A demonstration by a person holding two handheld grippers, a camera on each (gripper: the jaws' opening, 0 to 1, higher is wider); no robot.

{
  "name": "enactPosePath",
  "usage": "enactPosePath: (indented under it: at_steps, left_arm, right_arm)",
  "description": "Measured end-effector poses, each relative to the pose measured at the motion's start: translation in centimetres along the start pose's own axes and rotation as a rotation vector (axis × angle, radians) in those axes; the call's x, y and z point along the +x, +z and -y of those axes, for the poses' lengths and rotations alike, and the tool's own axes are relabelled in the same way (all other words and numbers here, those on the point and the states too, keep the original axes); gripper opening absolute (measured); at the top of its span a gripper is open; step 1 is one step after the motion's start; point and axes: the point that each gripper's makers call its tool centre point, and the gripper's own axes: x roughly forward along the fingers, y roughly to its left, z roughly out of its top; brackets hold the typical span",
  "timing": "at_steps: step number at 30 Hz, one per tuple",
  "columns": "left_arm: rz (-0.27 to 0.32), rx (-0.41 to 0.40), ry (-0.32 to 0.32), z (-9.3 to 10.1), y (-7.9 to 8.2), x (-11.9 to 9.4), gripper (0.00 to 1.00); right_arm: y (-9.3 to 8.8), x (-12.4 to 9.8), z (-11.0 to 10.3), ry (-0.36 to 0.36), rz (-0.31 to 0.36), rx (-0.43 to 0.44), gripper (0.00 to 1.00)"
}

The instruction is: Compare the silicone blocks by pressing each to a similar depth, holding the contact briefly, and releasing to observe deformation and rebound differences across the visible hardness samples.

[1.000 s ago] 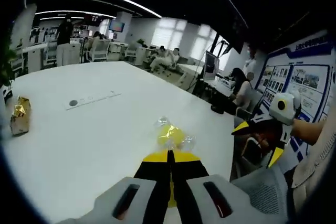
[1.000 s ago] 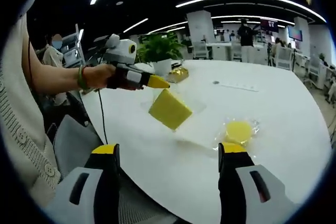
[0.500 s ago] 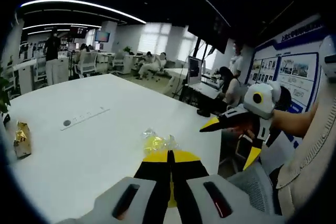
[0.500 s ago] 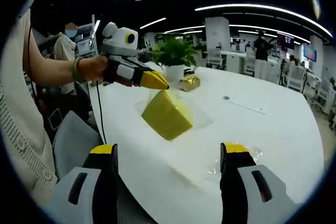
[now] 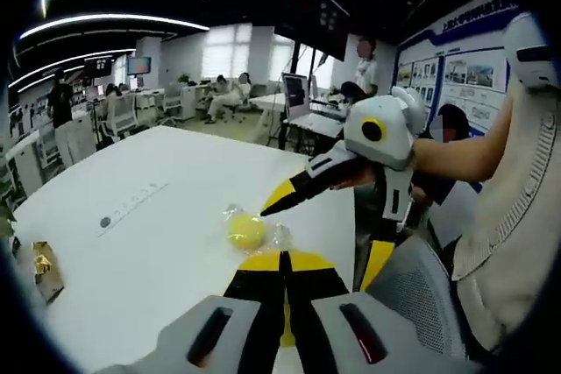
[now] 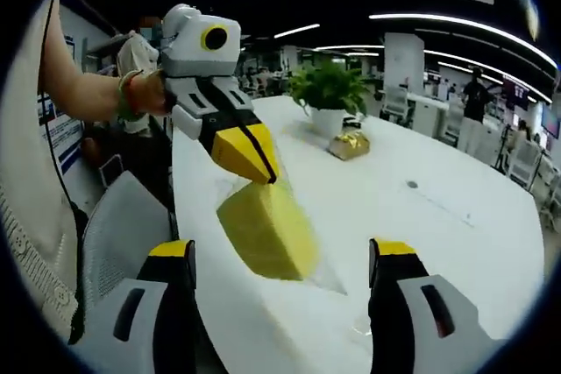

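Observation:
In the right gripper view a yellow silicone block in a clear bag hangs tilted over the near edge of the white table. My left gripper is shut on the top of that bag. My right gripper stands wide open, and the block lies between and beyond its jaws. In the left gripper view my left gripper shows shut, black and yellow. Just past it, a round yellow silicone piece in clear wrap lies on the table. My right gripper reaches in from the right, open, its upper tip near that piece.
A gold-wrapped packet and a potted plant stand farther along the table. The packet also lies at the left edge. A grey mesh chair sits by the table's edge. People and desks fill the office behind.
The two grippers have come closer together. The hanging block now looms large between the right gripper's open jaws, and the right gripper has swung in over the round yellow piece.

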Motion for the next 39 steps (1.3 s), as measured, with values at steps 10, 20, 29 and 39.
enactPosePath:
  at_steps: [10, 20, 29, 39]
  left_arm:
    - [-0.038, 0.088, -0.104, 1.8, 0.1, 0.3, 0.00]
    - [-0.073, 0.186, -0.172, 3.0, 0.3, 0.5, 0.00]
    - [-0.101, 0.223, -0.191, 3.5, -0.1, 0.2, 0.00]
    - [-0.095, 0.226, -0.177, 3.7, -0.1, -0.1, 0.00]
  right_arm:
    - [-0.9, 2.7, -0.9, 0.118, -0.080, -0.049, 0.68]
    - [-2.5, 3.1, -2.4, 0.226, -0.119, -0.063, 0.44]
    - [-2.3, 2.9, -2.4, 0.207, -0.095, -0.160, 0.26]
    - [-2.0, 2.8, -2.3, 0.150, -0.091, -0.235, 0.13]
